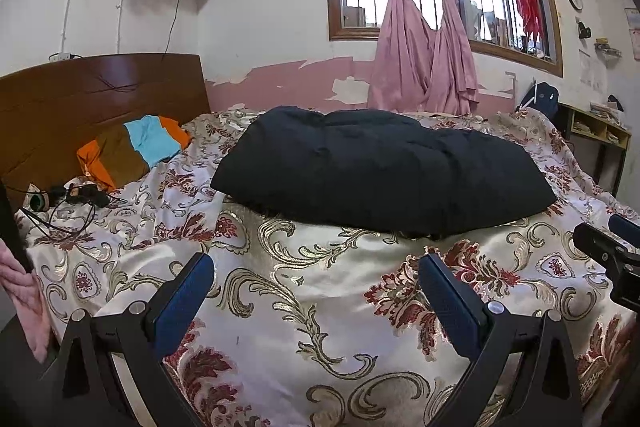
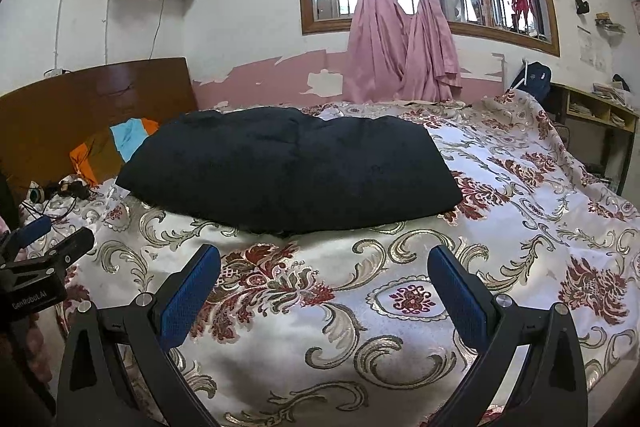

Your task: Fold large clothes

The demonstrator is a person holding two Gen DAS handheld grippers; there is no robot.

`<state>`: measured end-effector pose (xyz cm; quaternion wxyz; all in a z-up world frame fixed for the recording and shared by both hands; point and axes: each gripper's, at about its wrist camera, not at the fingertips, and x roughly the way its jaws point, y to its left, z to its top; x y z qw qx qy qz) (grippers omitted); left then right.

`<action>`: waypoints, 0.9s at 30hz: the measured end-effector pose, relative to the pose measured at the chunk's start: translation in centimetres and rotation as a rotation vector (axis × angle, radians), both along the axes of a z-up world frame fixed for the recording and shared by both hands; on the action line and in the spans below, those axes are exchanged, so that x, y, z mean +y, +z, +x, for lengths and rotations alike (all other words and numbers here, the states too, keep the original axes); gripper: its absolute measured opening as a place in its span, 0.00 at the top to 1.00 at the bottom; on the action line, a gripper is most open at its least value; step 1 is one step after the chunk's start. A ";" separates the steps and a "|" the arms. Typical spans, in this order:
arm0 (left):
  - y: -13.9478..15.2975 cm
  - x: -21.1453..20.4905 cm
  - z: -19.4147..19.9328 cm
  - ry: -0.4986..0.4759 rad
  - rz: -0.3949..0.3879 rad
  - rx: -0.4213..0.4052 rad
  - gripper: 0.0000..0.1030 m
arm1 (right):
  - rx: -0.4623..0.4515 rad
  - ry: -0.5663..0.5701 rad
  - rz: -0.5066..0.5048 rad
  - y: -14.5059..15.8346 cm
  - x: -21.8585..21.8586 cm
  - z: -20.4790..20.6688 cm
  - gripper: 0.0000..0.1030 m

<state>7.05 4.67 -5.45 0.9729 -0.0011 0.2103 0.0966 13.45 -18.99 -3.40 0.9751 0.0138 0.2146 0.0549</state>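
Note:
A large black padded garment (image 1: pixel 380 171) lies folded into a thick rectangle on the floral bedspread (image 1: pixel 320 307); it also shows in the right wrist view (image 2: pixel 288 171). My left gripper (image 1: pixel 316 267) is open and empty, held over the bedspread in front of the garment's near edge. My right gripper (image 2: pixel 326 259) is open and empty, also just short of the garment's near edge. The right gripper's fingers (image 1: pixel 600 247) show at the right edge of the left wrist view, and the left gripper's fingers (image 2: pixel 56 243) at the left edge of the right wrist view.
An orange, brown and blue cloth (image 1: pixel 132 151) lies by the wooden headboard (image 1: pixel 80 99). Black cables and small devices (image 1: pixel 72 199) lie at the bed's left. Pink curtains (image 1: pixel 424 39) hang at the window. A low shelf (image 1: pixel 596 131) stands at the far right.

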 end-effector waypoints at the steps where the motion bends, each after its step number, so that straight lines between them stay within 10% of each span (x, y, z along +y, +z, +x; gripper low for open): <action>1: 0.0 0.0 0.0 0.001 0.000 0.000 0.00 | 0.000 0.001 -0.001 0.0 0.0 0.0 0.01; 27: -0.1 -0.1 0.0 -0.013 0.003 0.002 0.00 | 0.000 0.008 -0.011 0.2 0.6 0.0 0.01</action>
